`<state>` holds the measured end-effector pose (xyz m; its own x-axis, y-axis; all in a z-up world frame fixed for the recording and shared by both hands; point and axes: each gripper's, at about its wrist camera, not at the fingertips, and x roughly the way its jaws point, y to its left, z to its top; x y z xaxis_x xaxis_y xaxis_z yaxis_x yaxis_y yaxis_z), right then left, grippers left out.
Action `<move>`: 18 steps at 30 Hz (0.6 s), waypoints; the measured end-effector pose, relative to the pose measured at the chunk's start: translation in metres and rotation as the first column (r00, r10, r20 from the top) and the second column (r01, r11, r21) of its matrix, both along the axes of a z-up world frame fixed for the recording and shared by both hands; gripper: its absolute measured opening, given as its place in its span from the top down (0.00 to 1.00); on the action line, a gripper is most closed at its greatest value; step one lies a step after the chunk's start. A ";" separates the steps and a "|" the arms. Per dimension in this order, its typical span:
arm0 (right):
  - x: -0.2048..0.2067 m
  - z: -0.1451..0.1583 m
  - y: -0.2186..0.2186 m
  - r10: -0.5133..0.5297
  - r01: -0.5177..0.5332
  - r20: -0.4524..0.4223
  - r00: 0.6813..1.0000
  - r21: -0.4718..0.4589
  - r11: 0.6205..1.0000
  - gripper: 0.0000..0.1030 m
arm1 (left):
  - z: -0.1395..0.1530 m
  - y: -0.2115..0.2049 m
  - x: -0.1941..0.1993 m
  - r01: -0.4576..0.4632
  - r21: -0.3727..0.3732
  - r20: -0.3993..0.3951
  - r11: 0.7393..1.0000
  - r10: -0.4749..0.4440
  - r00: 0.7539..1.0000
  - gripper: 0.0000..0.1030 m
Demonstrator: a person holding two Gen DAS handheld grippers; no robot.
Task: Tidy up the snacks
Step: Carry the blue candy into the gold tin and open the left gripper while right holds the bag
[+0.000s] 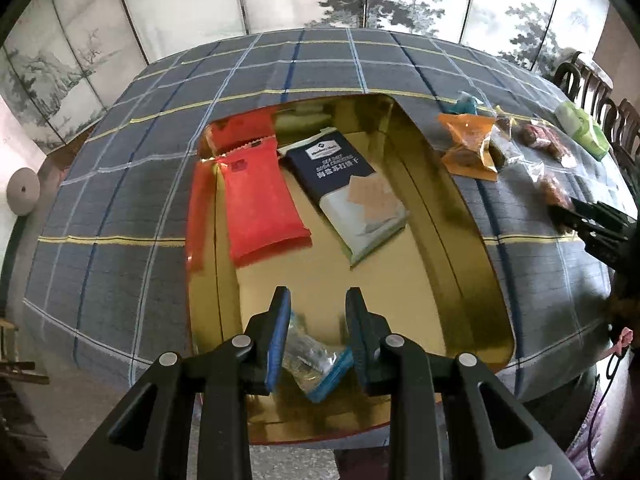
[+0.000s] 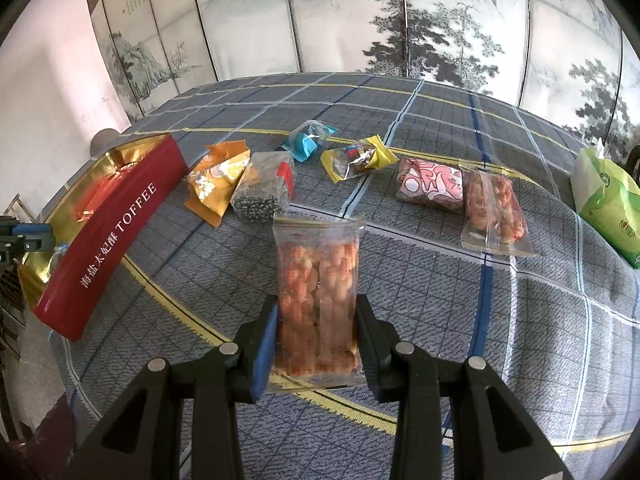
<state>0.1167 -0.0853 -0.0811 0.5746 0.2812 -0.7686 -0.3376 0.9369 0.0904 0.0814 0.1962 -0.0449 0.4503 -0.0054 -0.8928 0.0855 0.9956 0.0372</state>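
Left gripper (image 1: 318, 344) pinches small clear blue-edged snack packet (image 1: 316, 364) over gold tin (image 1: 452, 216). Right gripper (image 2: 317, 328) clamps clear bag of reddish coated nuts (image 2: 318, 280) above tablecloth (image 2: 460, 320). Both look light, crinkly, slippery, contents crushable; pinch mid-body gently.

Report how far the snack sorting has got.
Done: a red foil packet and a navy-and-white cracker packet lie in the gold-lined toffee tin. In hand: the left gripper holds a small clear blue-edged packet over the tin; the right gripper grips a clear bag of orange snacks. Left: six packets on the plaid cloth.
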 end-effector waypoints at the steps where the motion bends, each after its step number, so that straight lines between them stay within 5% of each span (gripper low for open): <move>1: -0.001 0.000 0.000 0.000 0.000 0.000 1.000 0.001 1.000 0.64 | -0.001 0.000 0.000 -0.001 0.002 0.000 1.000 0.001 1.000 0.76; 18: -0.003 0.001 0.003 -0.017 0.018 0.004 1.000 -0.014 1.000 0.64 | 0.017 -0.009 -0.022 -0.057 0.011 0.052 0.998 0.057 0.997 0.75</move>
<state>0.1138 -0.0825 -0.0798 0.5826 0.2604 -0.7699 -0.3215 0.9439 0.0759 0.0593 0.1875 -0.0277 0.4950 0.0322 -0.8683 0.0262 0.9983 0.0520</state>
